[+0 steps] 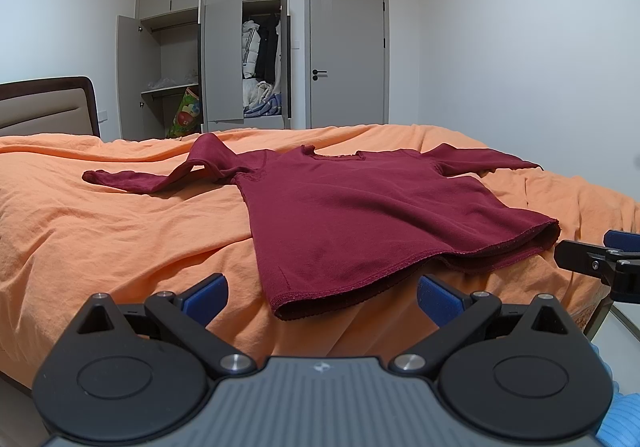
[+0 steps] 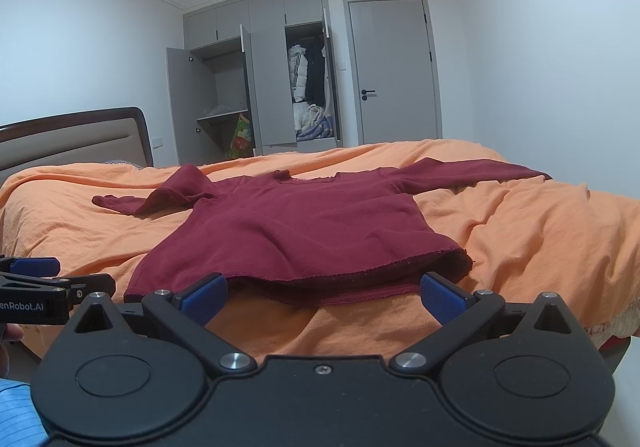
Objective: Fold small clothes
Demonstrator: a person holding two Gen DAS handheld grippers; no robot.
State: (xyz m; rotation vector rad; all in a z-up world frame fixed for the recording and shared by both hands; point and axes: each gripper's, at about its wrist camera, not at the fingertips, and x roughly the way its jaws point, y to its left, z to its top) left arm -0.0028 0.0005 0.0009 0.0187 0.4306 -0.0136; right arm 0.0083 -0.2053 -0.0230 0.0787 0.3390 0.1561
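Both the left gripper (image 1: 322, 297) and right gripper (image 2: 324, 297) gape wide near the soft, light maroon shirt (image 1: 352, 207), best pinched at its near hem corners.

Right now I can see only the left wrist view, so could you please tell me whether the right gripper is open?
Observer: Yes, the right gripper is open, with its blue pads spread either side of the near hem of the maroon shirt.
Operator: Thank you. Is there anything near the headboard that I am missing?
Observer: A strip of patterned fabric peeks out beside the headboard, just above the orange cover.
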